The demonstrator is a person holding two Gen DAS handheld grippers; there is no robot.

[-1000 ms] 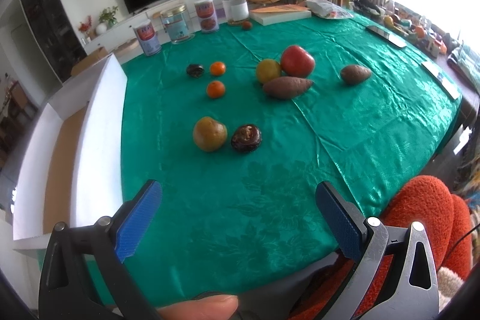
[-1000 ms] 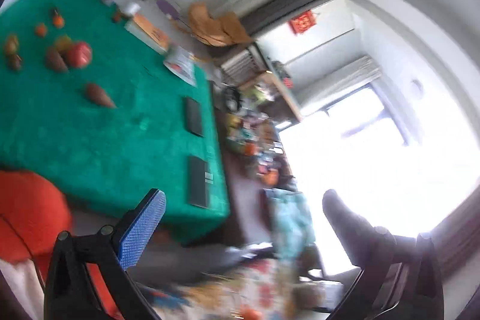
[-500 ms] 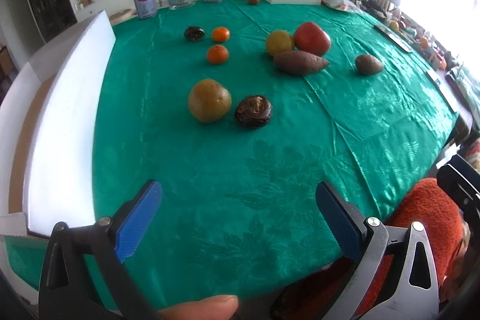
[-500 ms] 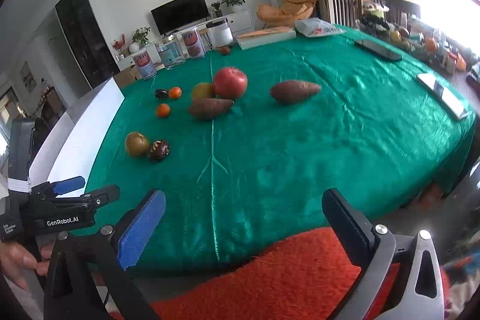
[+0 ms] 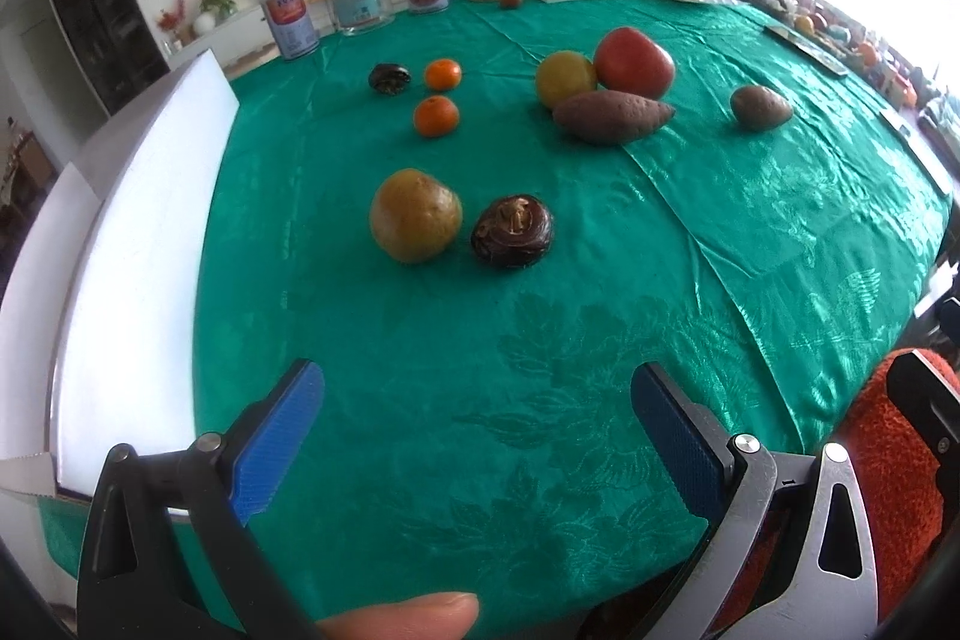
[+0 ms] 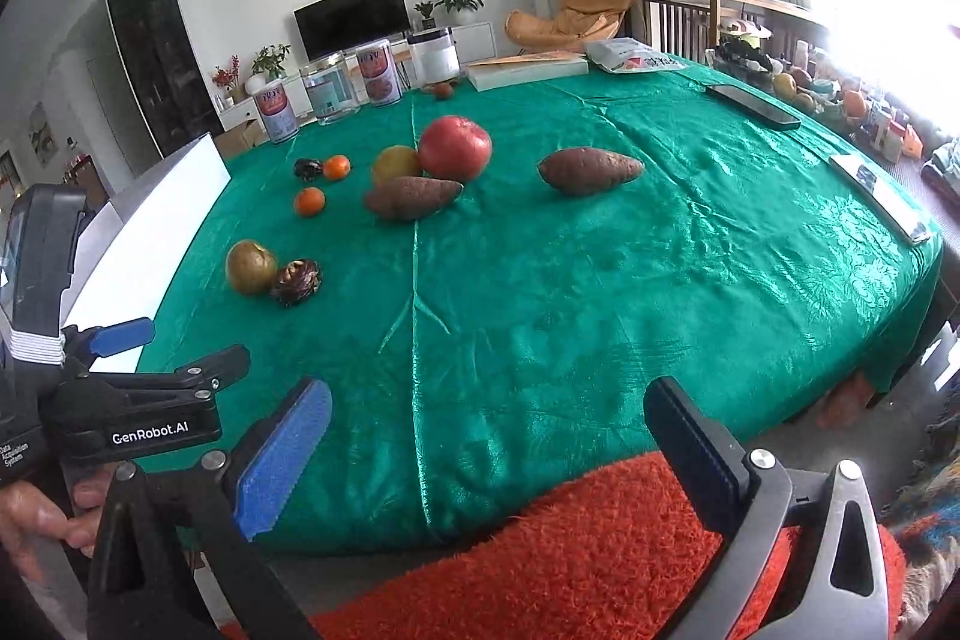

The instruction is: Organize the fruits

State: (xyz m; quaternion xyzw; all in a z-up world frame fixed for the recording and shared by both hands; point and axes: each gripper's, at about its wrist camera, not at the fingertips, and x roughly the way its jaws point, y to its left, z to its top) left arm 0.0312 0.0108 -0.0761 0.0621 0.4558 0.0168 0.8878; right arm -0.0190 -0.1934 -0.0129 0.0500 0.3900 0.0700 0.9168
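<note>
Sweet potato (image 5: 611, 117) lies crosswise, tip right; both hand-held grippers (image 5: 474, 421) (image 6: 489, 436) wide, empty.

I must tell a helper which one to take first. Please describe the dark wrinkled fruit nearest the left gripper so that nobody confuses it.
On the green tablecloth, look in front of the open left gripper, toward the white box. There lie a yellow-brown round fruit and, just right of it, the dark wrinkled fruit. It is nearly black and flattened; a similar one lies farther back beside two oranges.
</note>
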